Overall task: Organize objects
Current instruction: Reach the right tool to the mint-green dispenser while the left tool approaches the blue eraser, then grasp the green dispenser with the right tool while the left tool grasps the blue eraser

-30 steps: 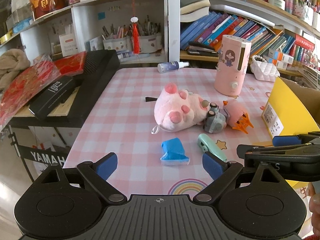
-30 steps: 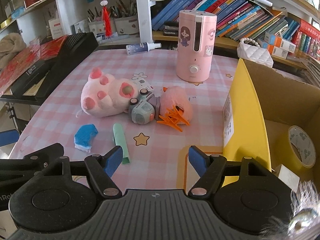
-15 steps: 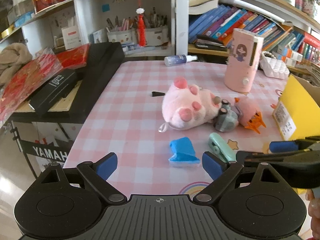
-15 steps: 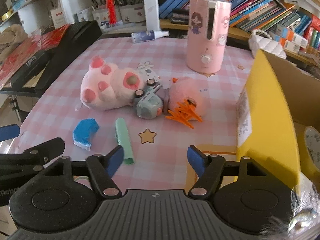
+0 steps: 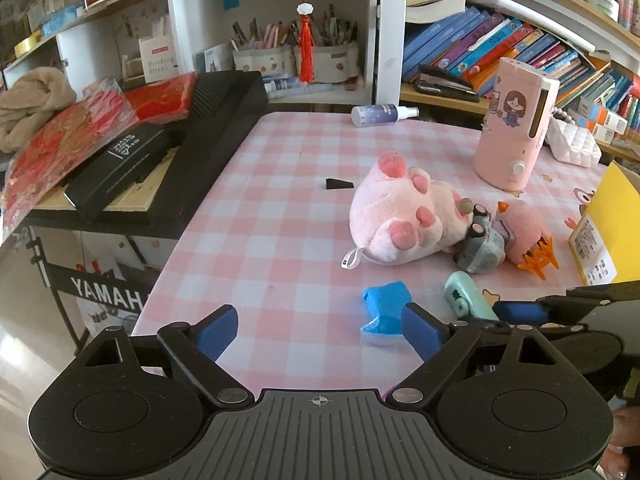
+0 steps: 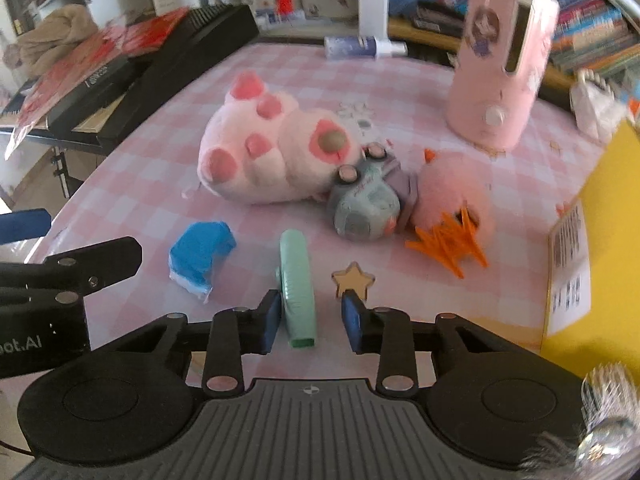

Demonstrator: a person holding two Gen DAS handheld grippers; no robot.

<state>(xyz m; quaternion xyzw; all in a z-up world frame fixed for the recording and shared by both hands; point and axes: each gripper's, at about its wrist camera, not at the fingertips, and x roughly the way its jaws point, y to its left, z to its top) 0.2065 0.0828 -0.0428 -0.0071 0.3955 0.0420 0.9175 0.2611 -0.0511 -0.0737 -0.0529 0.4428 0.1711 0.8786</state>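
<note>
On the pink checked table lies a mint green stapler-like case (image 6: 298,280), lengthwise between the fingers of my right gripper (image 6: 312,320). Its jaws are closing; the left pad is at the case's side, the right pad still stands apart. A crumpled blue packet (image 5: 384,306) lies just ahead of my left gripper (image 5: 320,328), close to its right finger; those jaws are wide and closing slightly, with nothing held. Beyond lie a pink plush paw (image 6: 264,156), a grey toy car (image 6: 366,204) and a pink fluffy ball (image 6: 452,192) with an orange claw clip (image 6: 448,244).
A yellow cardboard box (image 6: 600,216) stands at the right table edge. A pink humidifier (image 5: 516,128), a spray bottle (image 5: 380,113) and a small black wedge (image 5: 338,184) sit farther back. A black keyboard case (image 5: 216,120) borders the table's left; bookshelves rise behind.
My right gripper has come down and forward over the mint green case and narrowed its jaws around it. The left gripper has drifted slightly toward the blue packet.
</note>
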